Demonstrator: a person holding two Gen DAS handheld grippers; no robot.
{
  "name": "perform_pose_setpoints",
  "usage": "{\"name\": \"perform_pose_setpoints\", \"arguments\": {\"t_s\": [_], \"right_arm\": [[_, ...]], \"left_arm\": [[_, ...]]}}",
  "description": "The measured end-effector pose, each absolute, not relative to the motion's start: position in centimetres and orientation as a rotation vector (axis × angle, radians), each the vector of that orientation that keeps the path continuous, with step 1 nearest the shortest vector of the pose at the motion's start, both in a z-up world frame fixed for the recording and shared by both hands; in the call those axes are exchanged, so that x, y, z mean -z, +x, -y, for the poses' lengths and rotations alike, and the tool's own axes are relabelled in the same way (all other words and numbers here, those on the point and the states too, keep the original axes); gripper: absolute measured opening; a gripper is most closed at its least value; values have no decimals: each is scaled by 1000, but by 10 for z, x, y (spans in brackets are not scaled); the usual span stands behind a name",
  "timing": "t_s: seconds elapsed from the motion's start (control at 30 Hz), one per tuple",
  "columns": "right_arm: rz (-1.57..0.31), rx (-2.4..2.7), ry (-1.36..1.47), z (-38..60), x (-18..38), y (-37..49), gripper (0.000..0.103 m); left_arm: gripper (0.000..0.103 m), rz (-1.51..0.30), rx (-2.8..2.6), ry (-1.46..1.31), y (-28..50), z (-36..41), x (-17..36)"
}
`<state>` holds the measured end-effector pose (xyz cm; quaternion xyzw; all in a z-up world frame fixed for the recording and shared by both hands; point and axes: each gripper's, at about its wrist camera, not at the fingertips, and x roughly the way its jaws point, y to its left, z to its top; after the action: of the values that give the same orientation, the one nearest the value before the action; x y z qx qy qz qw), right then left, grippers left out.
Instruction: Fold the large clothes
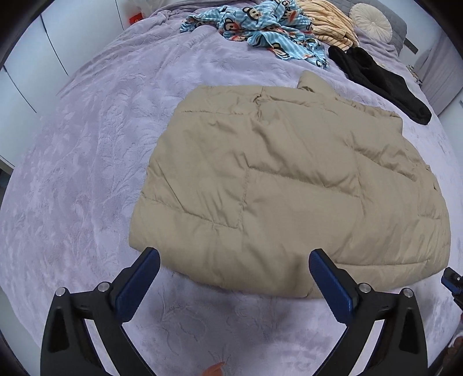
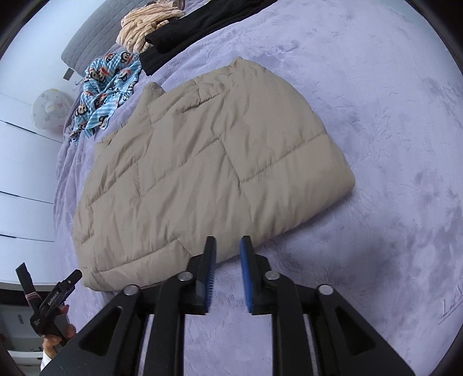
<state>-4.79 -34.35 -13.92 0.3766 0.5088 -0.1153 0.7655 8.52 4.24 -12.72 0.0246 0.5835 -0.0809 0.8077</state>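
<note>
Jacket (image 1: 289, 185) lay folded on the bed (image 1: 86, 144), mid-frame just beyond both empty tools: left tool (image 1: 234, 277) wide apart, right tool (image 2: 228, 272) partly apart.

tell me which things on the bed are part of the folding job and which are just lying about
In the job: beige puffer jacket, folded, held by neither gripper.

Lying about: monkey-print cloth, striped yellow garment, black garment, round cushion.
</note>
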Motion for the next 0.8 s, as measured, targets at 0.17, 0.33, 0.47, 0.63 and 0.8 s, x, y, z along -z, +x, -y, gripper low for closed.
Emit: {"name": "perform_pose_setpoints", "arguments": {"t_s": [0.17, 0.33, 0.47, 0.63, 0.8], "right_arm": [[-1113, 242, 845, 334, 156, -56, 55], [-1130, 219, 865, 324, 173, -60, 56], [-1117, 190, 923, 321, 183, -63, 73], [-1046, 160, 1035, 327, 186, -66, 86], [-1015, 166, 1102, 336, 193, -65, 87]], "left_arm": [[103, -1278, 179, 65, 75, -42, 140], [103, -1262, 162, 105, 66, -42, 152], [103, -1309, 178, 56, 62, -48, 164], [103, -1341, 167, 0, 62, -57, 166], [103, -1323, 154, -22, 65, -65, 164]]}}
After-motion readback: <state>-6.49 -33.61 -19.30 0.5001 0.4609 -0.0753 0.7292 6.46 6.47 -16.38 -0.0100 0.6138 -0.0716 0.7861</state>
